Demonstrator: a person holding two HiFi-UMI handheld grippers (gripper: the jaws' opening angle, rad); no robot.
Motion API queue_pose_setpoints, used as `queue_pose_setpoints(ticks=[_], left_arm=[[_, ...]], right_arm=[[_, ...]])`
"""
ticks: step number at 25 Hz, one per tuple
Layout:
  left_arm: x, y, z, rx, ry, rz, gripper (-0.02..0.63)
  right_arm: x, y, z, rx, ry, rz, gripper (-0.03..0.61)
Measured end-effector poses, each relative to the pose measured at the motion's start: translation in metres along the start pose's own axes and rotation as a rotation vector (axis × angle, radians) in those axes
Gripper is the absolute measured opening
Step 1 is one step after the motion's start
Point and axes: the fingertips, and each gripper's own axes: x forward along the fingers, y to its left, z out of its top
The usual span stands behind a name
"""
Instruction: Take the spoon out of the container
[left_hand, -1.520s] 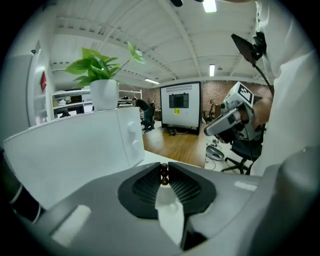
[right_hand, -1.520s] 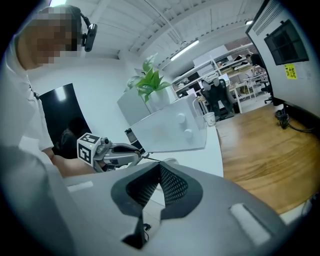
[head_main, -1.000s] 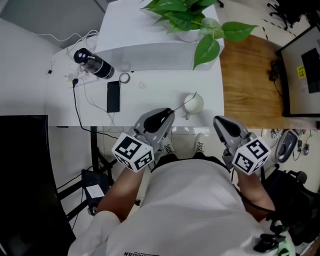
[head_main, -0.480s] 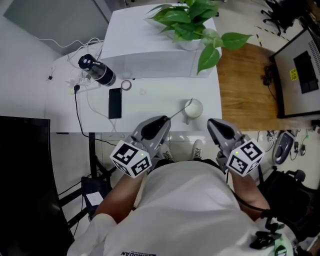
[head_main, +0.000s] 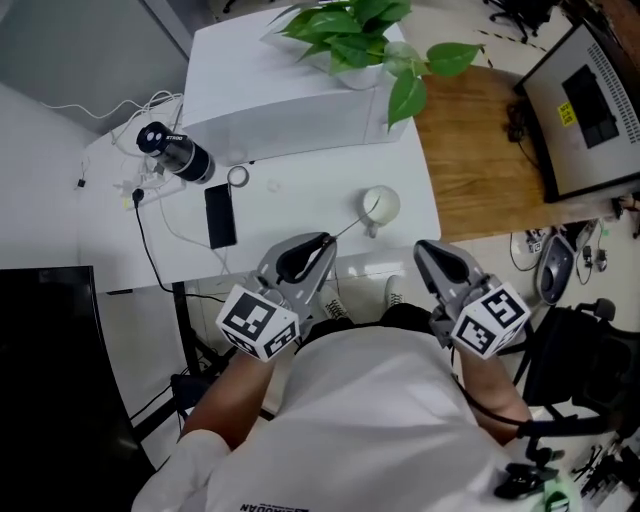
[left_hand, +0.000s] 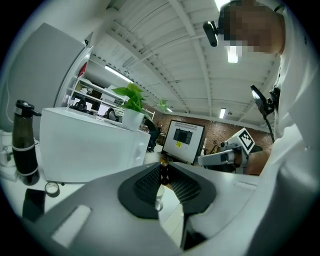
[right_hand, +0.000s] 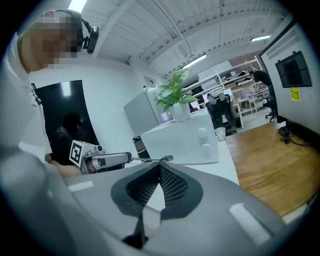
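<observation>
The bench (head_main: 300, 200) is bare between the phone (head_main: 220, 215) at left and the cup (head_main: 380, 205) at right, so fingers can enter there from the near edge. On the far side the white box (head_main: 290, 100) with the plant (head_main: 350, 30) closes the way. The bottle (head_main: 172, 155) and tape roll (head_main: 237, 177) crowd the far left. Just right of the cup the bench ends.

Head camera looks steeply down past the person's chest onto the white table (head_main: 290, 205). Left gripper (head_main: 325, 243) camera rides low and close over its own jaws, facing across the table; right gripper (head_main: 425, 250) camera likewise. Each catches the other gripper at its edge; all three share the plant (head_main: 345, 30) and white box (head_main: 280, 90).
</observation>
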Motion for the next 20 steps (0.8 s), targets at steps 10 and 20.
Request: queue_pose_setpoints(ticks=[10,20], left_arm=[[-0.009,-0.044,-0.018,-0.017,-0.015,0.082,0.050],[-0.015,-0.138,-0.037,-0.035,-0.080,0.214,0.051]], right_arm=[[-0.034,0.010,-0.002,-0.047,-0.009,0.080,0.006],[-0.136,0.001,-0.032,-0.082,0.009,0.156,0.006]])
